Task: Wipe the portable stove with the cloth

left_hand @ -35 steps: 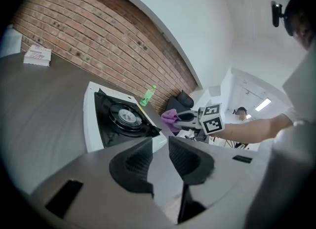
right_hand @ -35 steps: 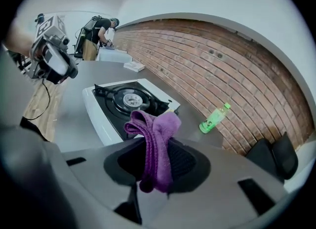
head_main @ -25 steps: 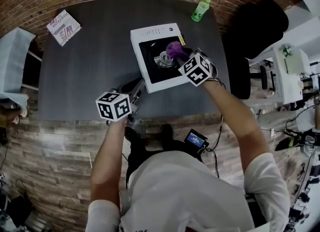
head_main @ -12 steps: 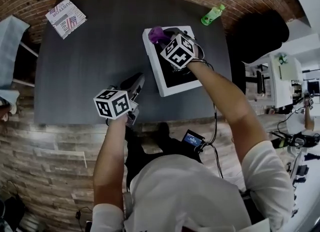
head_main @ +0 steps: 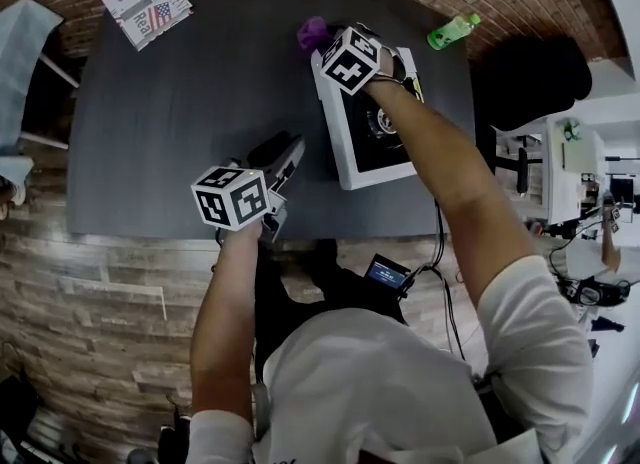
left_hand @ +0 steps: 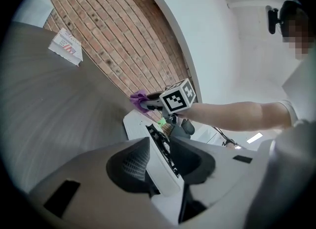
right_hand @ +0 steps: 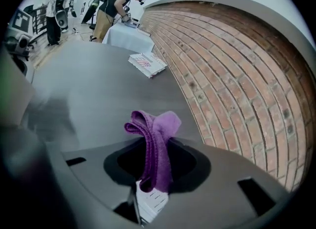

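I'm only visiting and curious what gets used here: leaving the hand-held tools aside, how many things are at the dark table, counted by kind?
portable stove: 1
purple cloth: 1
green bottle: 1
printed booklet: 1
Total: 4

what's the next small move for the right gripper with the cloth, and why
Probably bring the right gripper in over the stove: its jaws pinch the purple cloth, which sits past the stove's far corner, over the table.
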`<state>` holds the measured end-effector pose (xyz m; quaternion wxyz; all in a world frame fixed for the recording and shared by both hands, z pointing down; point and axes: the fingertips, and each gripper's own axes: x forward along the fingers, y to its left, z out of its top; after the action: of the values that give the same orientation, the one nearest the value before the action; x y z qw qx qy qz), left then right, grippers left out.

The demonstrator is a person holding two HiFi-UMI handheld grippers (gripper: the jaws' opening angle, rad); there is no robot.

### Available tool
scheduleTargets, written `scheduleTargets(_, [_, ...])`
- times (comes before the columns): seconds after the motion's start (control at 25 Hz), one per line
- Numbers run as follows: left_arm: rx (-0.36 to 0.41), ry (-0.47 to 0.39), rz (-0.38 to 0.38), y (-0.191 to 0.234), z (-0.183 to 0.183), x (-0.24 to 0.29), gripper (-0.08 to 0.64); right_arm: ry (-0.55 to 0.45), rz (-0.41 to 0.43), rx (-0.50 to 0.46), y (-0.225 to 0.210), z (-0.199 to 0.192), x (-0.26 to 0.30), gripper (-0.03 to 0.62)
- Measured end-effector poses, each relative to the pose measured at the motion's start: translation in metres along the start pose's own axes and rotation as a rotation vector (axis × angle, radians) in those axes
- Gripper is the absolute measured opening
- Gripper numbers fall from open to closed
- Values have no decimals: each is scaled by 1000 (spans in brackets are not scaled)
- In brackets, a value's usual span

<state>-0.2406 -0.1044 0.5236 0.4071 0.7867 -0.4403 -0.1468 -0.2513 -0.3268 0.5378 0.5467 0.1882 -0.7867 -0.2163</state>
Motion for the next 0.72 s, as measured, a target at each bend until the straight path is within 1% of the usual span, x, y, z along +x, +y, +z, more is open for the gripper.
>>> scheduleTargets(0.12, [-1, 3, -11, 1, -1, -2, 118, 51, 39, -32, 12, -4, 17, 123])
scheduleTargets(0.2, [-3, 4, -12, 2, -3, -3, 118, 63, 63, -37, 23, -4, 22, 123])
scheduleTargets(0.52, [-17, 17, -17, 3, -15, -3, 118, 55, 122, -104, 57, -3, 17, 121])
scheduleTargets(0.72, [-14, 20, -22, 0, -16, -2, 118, 46, 152, -172, 74, -9, 3, 120])
